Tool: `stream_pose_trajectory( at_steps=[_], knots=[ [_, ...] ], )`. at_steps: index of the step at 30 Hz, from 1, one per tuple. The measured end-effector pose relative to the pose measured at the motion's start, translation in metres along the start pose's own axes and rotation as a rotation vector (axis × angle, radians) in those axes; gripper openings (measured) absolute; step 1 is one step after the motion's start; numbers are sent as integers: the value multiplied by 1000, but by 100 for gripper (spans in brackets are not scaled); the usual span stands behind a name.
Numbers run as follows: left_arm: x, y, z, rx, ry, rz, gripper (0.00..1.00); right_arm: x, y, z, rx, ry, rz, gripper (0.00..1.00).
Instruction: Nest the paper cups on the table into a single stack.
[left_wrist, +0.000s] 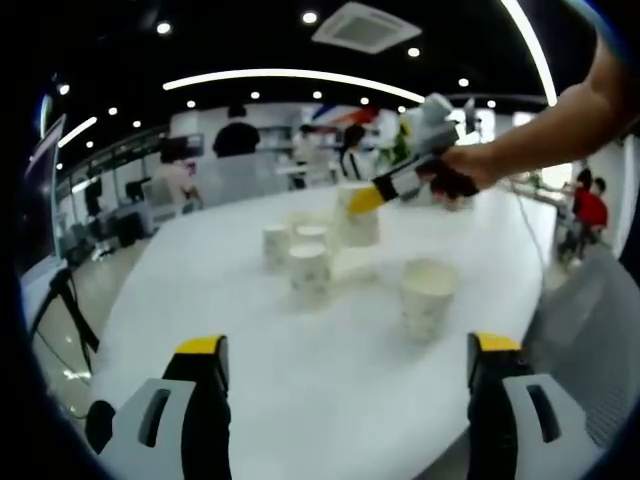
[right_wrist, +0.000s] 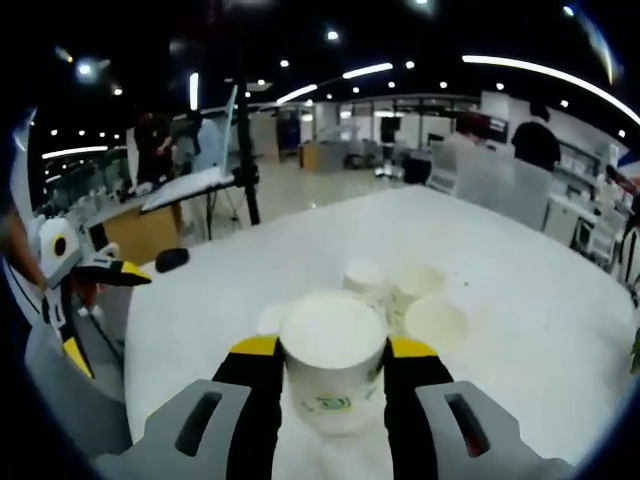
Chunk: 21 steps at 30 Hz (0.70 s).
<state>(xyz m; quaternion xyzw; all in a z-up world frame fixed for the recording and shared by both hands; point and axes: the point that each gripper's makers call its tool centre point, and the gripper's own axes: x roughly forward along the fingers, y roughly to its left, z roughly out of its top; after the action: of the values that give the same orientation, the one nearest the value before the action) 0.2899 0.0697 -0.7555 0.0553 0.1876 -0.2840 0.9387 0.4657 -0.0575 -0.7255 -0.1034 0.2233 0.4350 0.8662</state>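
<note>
No legible text; a green mark on the held cup (right_wrist: 331, 372), unreadable.

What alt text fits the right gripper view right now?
The right gripper holds an upright white paper cup between its yellow-tipped jaws above a white table. More cups sit clustered just beyond it.

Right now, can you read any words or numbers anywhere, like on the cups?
No text reads clearly.
Held paper cup between the right tongs: a small green mark, too blurred to read.
Cups on the table: faint patterns, too small to read.
</note>
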Motion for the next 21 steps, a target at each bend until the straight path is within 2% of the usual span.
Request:
stream_pose_trajectory(
  at_steps=[12,21],
  knots=[
    [0,1,0,0,2,3,97,-5,-7,19,5,-18,-3,37],
    [1,0,0,1,5,-1,97,-9,-2,27,-16,-18,6,37]
  ],
)
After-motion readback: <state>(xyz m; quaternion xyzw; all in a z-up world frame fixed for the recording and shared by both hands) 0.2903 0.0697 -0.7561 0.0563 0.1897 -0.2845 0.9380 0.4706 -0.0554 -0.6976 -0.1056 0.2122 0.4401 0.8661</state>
